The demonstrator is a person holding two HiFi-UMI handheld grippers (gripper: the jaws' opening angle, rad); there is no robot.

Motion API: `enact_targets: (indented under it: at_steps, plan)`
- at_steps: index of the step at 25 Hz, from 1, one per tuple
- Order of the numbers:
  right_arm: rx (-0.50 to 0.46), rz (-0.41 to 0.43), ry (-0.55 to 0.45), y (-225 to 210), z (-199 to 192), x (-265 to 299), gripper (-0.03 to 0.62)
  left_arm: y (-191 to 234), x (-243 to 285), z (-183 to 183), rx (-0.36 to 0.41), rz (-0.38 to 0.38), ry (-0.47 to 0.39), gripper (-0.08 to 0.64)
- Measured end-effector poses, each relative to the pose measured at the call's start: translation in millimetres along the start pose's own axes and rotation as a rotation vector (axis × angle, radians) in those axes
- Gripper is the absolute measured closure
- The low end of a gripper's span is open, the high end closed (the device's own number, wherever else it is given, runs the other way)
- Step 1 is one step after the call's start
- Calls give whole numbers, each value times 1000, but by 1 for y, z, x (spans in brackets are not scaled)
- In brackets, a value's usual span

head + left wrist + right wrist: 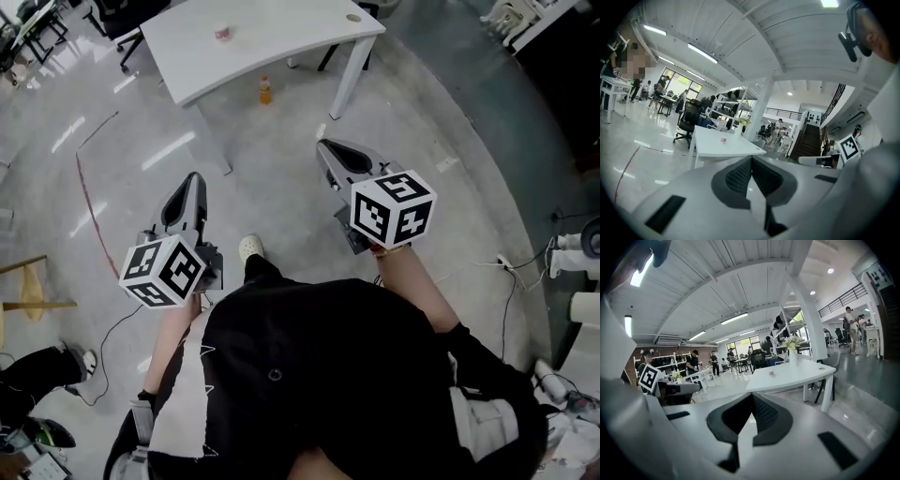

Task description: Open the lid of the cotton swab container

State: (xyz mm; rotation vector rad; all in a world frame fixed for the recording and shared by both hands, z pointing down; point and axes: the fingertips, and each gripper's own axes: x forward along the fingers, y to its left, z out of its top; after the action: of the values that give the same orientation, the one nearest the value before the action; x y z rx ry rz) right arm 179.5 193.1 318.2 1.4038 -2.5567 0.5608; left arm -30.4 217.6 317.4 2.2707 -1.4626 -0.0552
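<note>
Grey polished floor (281, 187) fills the head view, with a white table (281, 42) standing at your 12 o'clock. The cotton swab container (223, 33), a small pinkish thing too far off to make out in detail, sits on the tabletop toward 11 o'clock, well apart from both tools. An orange bottle (265, 90) stands on the floor just beside the table's near edge. Your left gripper (194, 178) points to 12 o'clock, and your right gripper (325, 146) angles toward 11; both are over bare floor.

In the left gripper view, the jaws are pressed together with nothing between them. The table (729, 146) lies beyond the tips at 11 o'clock, with the container (723, 139) on it.

In the right gripper view, the jaws are likewise closed and empty. The table (797, 373) spreads at 1 o'clock above the tips, with the container (771, 373) on top.
</note>
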Motion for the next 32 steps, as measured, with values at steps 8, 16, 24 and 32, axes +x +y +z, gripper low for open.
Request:
enact_targets:
  at_steps: [8,16,24,32]
  plan:
    - [13,12,-7,1,45,70,588,41,59,55,7,-41,-7,549]
    - [62,-9,-34,-4,71,112,588,69,96,90,20,-82,-16,549]
    - [89,-21,-84,-8,86,153,588,102,118,116,51,-99,-40,549]
    - [124,29,-79,11,76,200,588,146,123,116,77,-66,-39,549]
